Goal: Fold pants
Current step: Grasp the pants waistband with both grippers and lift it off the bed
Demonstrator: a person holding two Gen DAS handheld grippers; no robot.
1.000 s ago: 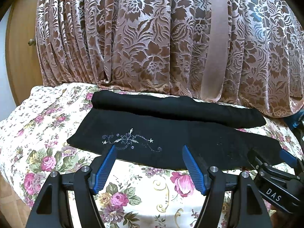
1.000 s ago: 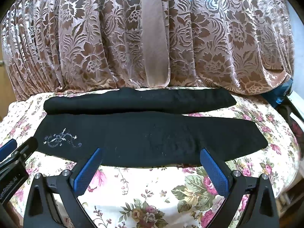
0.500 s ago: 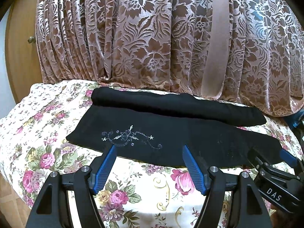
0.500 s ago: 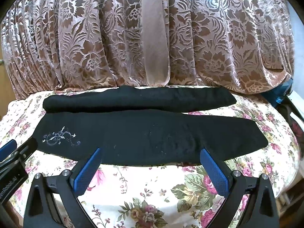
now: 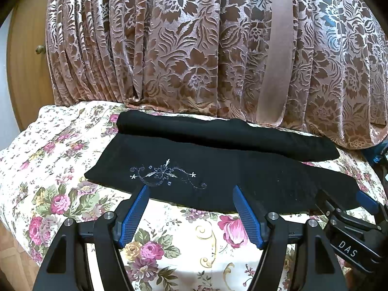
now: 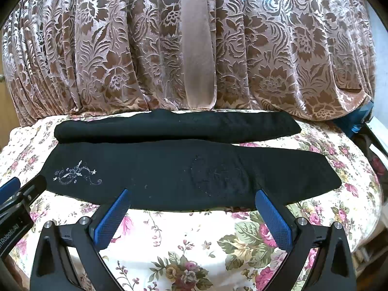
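Note:
Black pants lie flat across a floral bedspread, both legs stretched side by side; they also show in the right wrist view. A white embroidered motif marks the near leg's left part. My left gripper is open and empty, its fingertips at the near edge of the pants just right of the motif. My right gripper is open and empty at the near edge further right. Each gripper shows in the other's view: the right gripper and the left gripper.
A brown floral curtain hangs right behind the bed, touching its far edge. A wooden door stands at far left. A blue object sits at the bed's right side. The bedspread spreads below the grippers.
Both grippers have risen slightly, so the pants sit lower in view. The pants have not moved and both grippers stay open.

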